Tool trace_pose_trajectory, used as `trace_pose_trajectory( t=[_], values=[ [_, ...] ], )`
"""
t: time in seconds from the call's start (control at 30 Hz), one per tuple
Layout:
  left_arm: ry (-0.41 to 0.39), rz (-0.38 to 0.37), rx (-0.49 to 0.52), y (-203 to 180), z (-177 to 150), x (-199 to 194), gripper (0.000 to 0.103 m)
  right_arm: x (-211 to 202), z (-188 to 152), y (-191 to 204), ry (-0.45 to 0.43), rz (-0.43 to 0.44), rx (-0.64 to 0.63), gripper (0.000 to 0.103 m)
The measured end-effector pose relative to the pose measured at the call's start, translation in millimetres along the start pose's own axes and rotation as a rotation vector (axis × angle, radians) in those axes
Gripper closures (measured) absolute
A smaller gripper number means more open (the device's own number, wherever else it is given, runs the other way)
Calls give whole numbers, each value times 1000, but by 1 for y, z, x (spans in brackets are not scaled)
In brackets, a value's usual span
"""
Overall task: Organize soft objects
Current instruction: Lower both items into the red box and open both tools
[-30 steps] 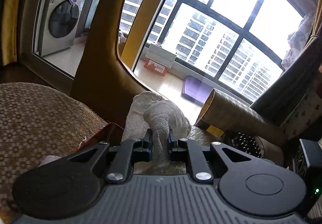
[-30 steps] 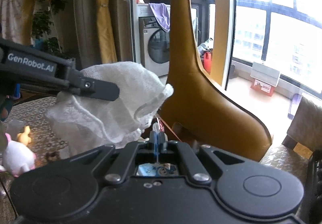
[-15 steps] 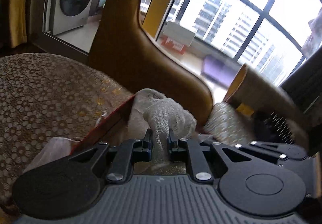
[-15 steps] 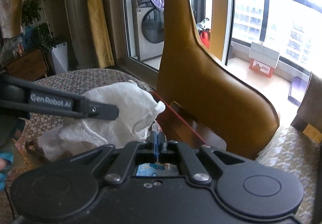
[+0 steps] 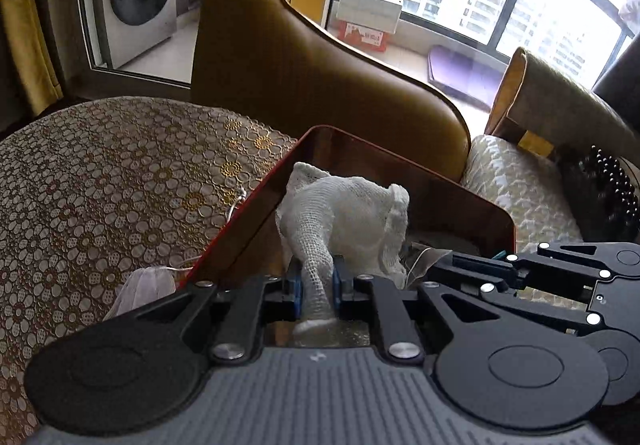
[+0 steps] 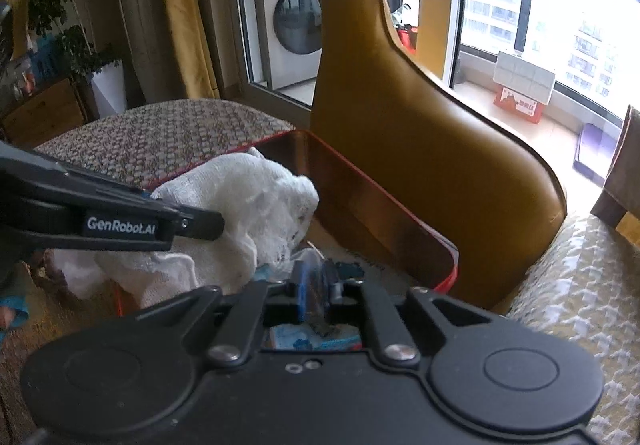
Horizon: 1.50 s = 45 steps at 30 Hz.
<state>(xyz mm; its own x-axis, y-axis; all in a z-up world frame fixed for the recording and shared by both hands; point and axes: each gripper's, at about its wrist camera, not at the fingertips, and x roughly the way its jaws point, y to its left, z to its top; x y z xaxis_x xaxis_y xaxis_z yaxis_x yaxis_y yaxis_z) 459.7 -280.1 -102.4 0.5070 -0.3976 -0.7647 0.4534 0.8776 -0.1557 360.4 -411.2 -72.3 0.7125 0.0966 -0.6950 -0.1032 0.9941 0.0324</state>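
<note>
1. Left hand-held gripper [image 5: 316, 287]: pinching a fold of the white cloth [image 5: 344, 213], which hangs over the red box [image 5: 460, 185].
2. Right hand-held gripper [image 6: 318, 287]: jaws opening, small gap, low inside the box; whether anything sits between them is unclear.
3. Box stands just before the yellow chair [image 6: 420, 133].

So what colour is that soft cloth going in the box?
White, a gauzy cloth; the left wrist view shows it best.
</note>
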Motion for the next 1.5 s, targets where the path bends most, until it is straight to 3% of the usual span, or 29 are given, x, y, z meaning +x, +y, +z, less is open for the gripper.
trace_pose_trajectory(
  t=[0.33,0.4,0.47,0.5,0.63,0.83,1.5],
  values=[
    [6,-38,30,10,0,3,83,9,1,7,41,3,-25,79],
    [-1,-43,33,12,-1,2,71,9,1,8,49,9,-22,74],
    [-6,-53,30,14,-2,0,33,8,1,8,54,5,-26,71],
    [-8,-56,28,15,-2,-1,29,8,0,10,58,10,-28,69],
    [-25,-88,38,17,-5,-8,29,2,-1,15,59,10,-43,65],
    [-64,-106,37,16,-7,-28,29,-18,1,24,14,13,-60,40],
    [-206,-70,48,3,-52,-179,26,-140,-7,70,-161,84,-59,14]
  ],
)
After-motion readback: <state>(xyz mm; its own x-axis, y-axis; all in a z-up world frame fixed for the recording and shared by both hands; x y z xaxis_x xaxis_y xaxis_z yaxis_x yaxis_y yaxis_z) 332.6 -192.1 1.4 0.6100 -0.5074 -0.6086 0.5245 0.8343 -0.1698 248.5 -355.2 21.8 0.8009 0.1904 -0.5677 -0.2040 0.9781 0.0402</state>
